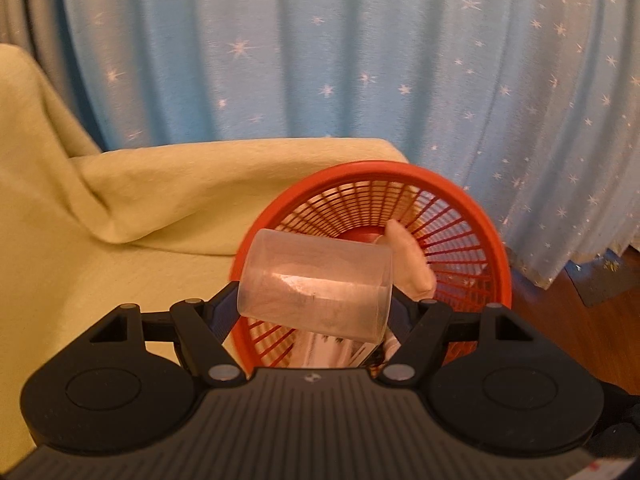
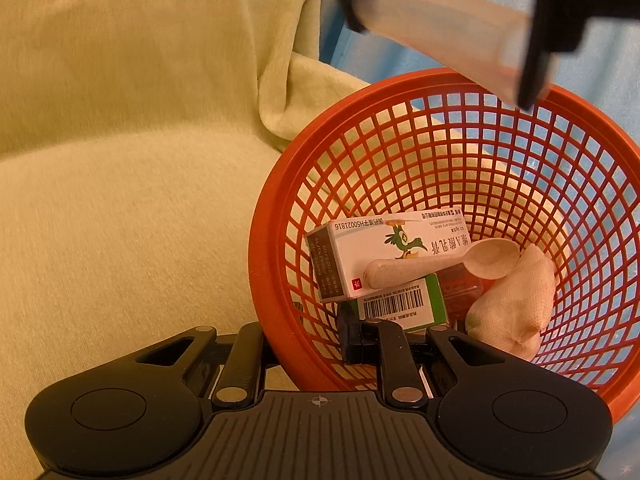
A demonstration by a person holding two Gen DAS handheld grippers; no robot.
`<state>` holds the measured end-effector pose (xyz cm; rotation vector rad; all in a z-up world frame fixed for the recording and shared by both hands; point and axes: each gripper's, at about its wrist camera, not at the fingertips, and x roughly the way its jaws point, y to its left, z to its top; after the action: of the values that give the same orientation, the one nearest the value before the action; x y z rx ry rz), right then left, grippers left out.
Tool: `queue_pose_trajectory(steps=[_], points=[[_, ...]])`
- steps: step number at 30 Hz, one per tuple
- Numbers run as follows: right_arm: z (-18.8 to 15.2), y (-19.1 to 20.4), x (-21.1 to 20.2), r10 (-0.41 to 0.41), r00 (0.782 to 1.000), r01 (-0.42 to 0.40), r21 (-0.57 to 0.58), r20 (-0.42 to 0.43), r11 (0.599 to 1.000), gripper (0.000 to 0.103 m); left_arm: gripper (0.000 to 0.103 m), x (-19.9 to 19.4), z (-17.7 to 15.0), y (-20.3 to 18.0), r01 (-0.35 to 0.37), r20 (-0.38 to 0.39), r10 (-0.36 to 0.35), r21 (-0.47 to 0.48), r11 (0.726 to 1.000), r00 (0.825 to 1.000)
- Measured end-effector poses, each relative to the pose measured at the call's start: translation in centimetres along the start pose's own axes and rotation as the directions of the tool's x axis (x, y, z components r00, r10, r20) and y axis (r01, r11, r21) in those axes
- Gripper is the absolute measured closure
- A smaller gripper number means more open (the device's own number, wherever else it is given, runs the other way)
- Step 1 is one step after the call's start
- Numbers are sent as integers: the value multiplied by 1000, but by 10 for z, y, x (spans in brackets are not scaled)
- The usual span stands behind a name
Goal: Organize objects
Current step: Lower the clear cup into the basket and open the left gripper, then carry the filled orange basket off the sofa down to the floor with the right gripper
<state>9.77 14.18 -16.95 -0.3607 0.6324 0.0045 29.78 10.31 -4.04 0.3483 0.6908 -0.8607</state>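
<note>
Over the red mesh basket, the left gripper pinches a clear, smooth plastic cup lying sideways between its fingers. Lower down, the right gripper clamps the basket's latticed wall near the boxes.

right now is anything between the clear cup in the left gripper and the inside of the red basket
Nothing visible blocks it. The clear cup, held on its side in the left gripper, hangs over the open red basket. The white box, spoon and cloth bundle lie at the bottom.
</note>
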Motion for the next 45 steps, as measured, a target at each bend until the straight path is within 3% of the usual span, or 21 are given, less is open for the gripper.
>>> queue_pose_trajectory(steps=[11, 14, 19, 25, 29, 33, 37, 41, 45], points=[[3, 1, 0, 8, 1000, -8, 16, 5, 1000, 88, 34, 39, 22, -28, 83, -46, -80, 71, 994, 996], [4, 2, 0, 10, 1000, -11, 25, 8, 1000, 88, 20, 52, 26, -31, 115, -61, -111, 69, 991, 992], [7, 4, 1, 12, 1000, -12, 31, 10, 999, 88, 20, 51, 27, -31, 92, -45, -89, 65, 994, 995], [8, -2, 6, 15, 1000, -15, 39, 10, 999, 88, 20, 19, 9, 1, -15, -2, 15, -23, 1000, 1000], [9, -4, 5, 17, 1000, -17, 55, 8, 998, 88, 20, -3, -16, 31, -114, -12, 113, -112, 987, 994], [14, -8, 5, 24, 1000, -24, 65, 2, 998, 88, 20, -20, -50, 59, -205, -51, 199, -193, 959, 979], [15, -14, 0, 34, 999, -34, 37, 1, 999, 93, 20, -32, -85, 81, -289, -110, 269, -286, 914, 957], [18, -21, -1, 51, 999, -51, -35, 6, 998, 99, 20, -39, -116, 90, -330, -160, 291, -357, 874, 943], [16, -34, -5, 87, 996, -86, -93, 3, 992, 101, 20, -36, -140, 84, -349, -206, 290, -375, 859, 935]])
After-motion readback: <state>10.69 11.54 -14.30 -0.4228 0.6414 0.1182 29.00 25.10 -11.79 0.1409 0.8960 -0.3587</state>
